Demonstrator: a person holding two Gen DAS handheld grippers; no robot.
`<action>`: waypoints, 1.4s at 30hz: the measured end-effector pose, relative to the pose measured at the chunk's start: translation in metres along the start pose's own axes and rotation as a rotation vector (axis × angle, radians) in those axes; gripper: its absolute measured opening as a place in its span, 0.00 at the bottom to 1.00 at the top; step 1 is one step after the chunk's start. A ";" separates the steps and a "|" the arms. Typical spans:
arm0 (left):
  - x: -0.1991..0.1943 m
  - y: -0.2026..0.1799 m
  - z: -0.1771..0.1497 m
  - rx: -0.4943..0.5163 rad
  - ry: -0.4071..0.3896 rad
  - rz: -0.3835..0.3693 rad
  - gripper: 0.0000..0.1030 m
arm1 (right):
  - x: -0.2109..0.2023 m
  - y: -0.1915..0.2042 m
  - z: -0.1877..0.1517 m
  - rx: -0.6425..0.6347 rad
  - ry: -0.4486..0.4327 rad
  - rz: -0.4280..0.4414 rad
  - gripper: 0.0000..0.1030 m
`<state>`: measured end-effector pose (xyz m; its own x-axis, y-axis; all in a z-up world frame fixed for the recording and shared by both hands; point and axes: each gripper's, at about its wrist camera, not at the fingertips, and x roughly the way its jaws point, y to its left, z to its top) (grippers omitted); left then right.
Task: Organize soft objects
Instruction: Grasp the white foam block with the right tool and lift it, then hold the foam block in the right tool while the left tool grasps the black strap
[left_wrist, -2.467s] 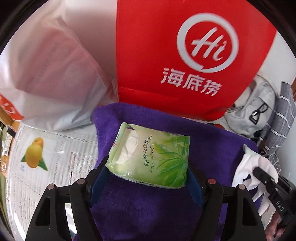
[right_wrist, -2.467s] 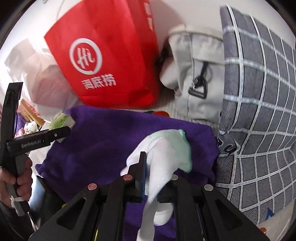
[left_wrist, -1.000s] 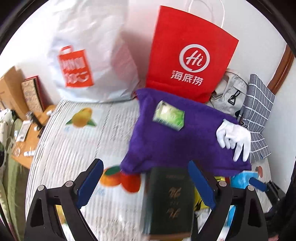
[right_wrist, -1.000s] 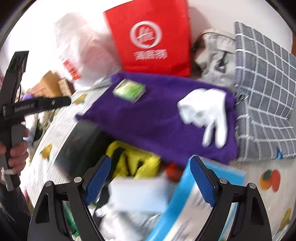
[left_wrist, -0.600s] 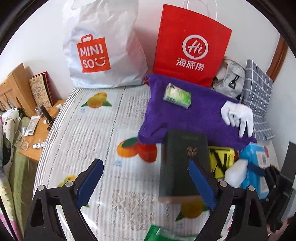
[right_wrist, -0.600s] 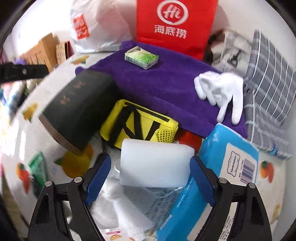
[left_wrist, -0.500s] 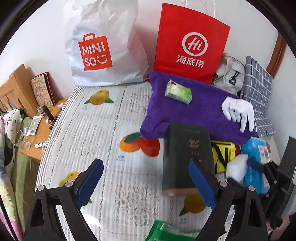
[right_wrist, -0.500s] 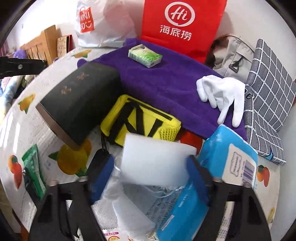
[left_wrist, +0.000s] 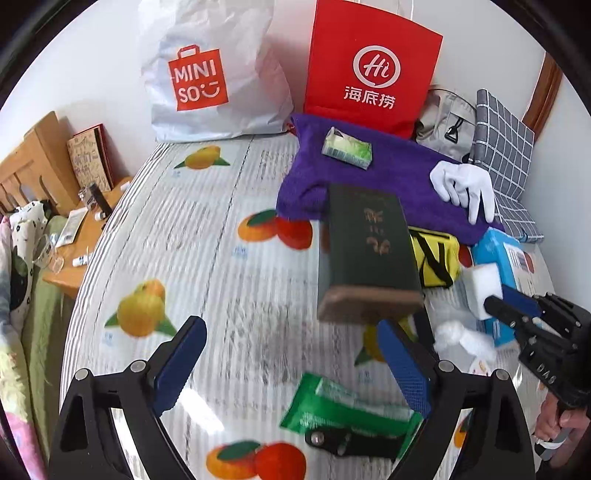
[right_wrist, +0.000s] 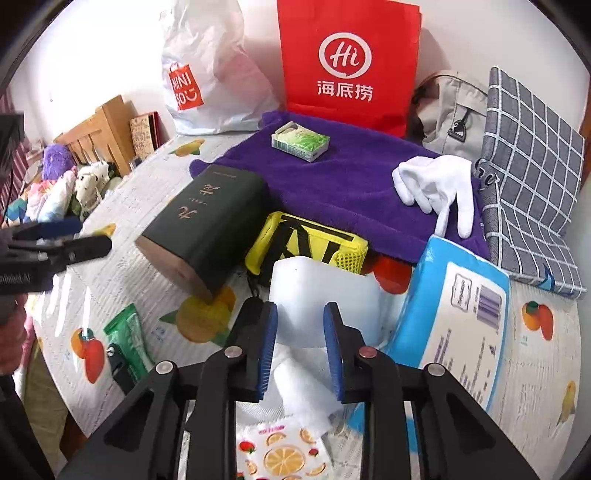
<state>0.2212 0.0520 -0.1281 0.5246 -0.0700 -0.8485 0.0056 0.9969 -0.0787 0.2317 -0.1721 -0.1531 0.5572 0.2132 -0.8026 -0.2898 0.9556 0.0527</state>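
A purple towel (right_wrist: 343, 188) lies at the back of the fruit-print bedsheet with a green tissue pack (right_wrist: 300, 142) and a white glove (right_wrist: 437, 184) on it. My right gripper (right_wrist: 299, 345) is shut on a white sponge block (right_wrist: 325, 301), which also shows in the left wrist view (left_wrist: 480, 291). My left gripper (left_wrist: 291, 363) is open and empty above the sheet, near a green packet (left_wrist: 347, 410). A dark green book (left_wrist: 369, 251) leans in front of the towel (left_wrist: 402, 173).
A yellow pouch (right_wrist: 306, 247) and a blue wipes pack (right_wrist: 454, 314) lie beside the sponge. A red bag (left_wrist: 369, 70), a white MINISO bag (left_wrist: 210, 74), a grey backpack (right_wrist: 450, 110) and a checked cushion (right_wrist: 532, 177) stand behind. A wooden shelf (left_wrist: 40, 173) is at left.
Both grippers let go of the tissue pack and glove on the towel and pulled back. The right gripper then closed onto the white sponge block. The left stayed open.
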 end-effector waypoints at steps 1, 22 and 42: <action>-0.002 0.000 -0.004 0.000 0.001 0.001 0.91 | -0.004 0.000 -0.002 0.004 -0.007 0.006 0.24; 0.001 -0.028 -0.096 -0.058 0.122 -0.062 0.90 | -0.109 -0.028 -0.097 0.027 -0.009 -0.017 0.24; 0.025 -0.037 -0.097 -0.033 0.074 -0.004 0.57 | -0.052 -0.026 -0.133 0.009 0.036 -0.007 0.61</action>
<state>0.1515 0.0098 -0.1973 0.4605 -0.0774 -0.8843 -0.0209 0.9950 -0.0980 0.1066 -0.2356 -0.1919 0.5310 0.1995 -0.8235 -0.2794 0.9588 0.0521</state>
